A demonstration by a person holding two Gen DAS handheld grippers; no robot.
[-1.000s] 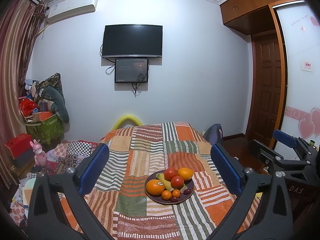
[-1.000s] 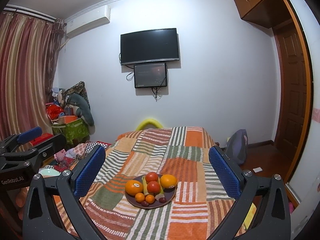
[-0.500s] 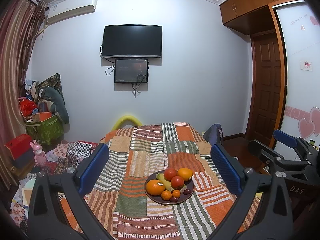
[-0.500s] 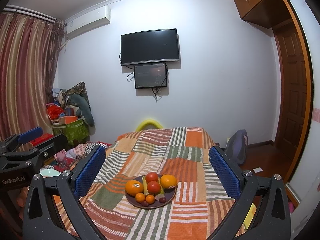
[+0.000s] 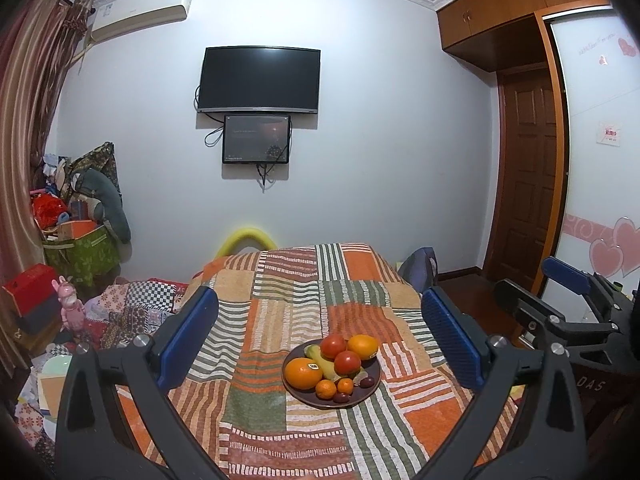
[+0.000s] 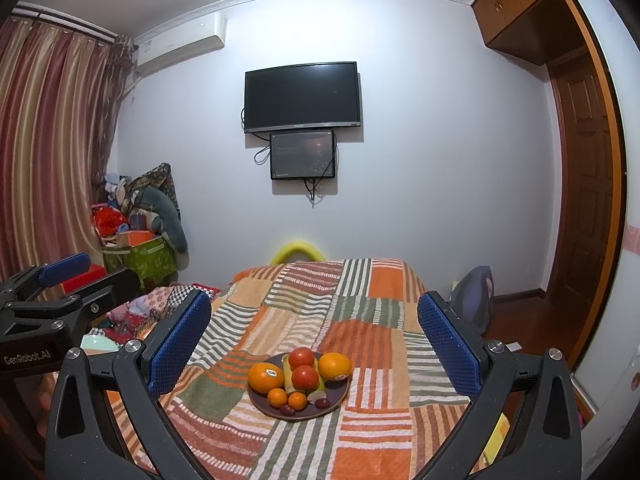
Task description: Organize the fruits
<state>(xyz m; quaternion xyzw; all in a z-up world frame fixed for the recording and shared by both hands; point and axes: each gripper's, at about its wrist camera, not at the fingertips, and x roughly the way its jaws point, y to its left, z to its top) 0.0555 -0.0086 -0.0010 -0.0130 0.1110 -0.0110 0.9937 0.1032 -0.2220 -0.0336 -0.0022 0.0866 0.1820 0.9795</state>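
A dark plate (image 5: 296, 394) (image 6: 336, 398) of fruit sits on a patchwork striped cloth. It holds two large oranges (image 5: 303, 373) (image 6: 263, 377), two red tomatoes (image 5: 347, 362) (image 6: 305, 377), a yellow-green fruit, two small tangerines and dark grapes. My left gripper (image 5: 320, 340) is open and empty, held above and short of the plate. My right gripper (image 6: 314, 344) is open and empty, likewise short of the plate. Each gripper shows at the edge of the other's view.
The cloth-covered table (image 5: 280, 312) runs toward the far wall with a TV (image 5: 259, 80). Piled boxes and toys (image 5: 76, 240) stand at left. A bag (image 6: 474, 296) and a wooden door (image 6: 580, 184) are at right.
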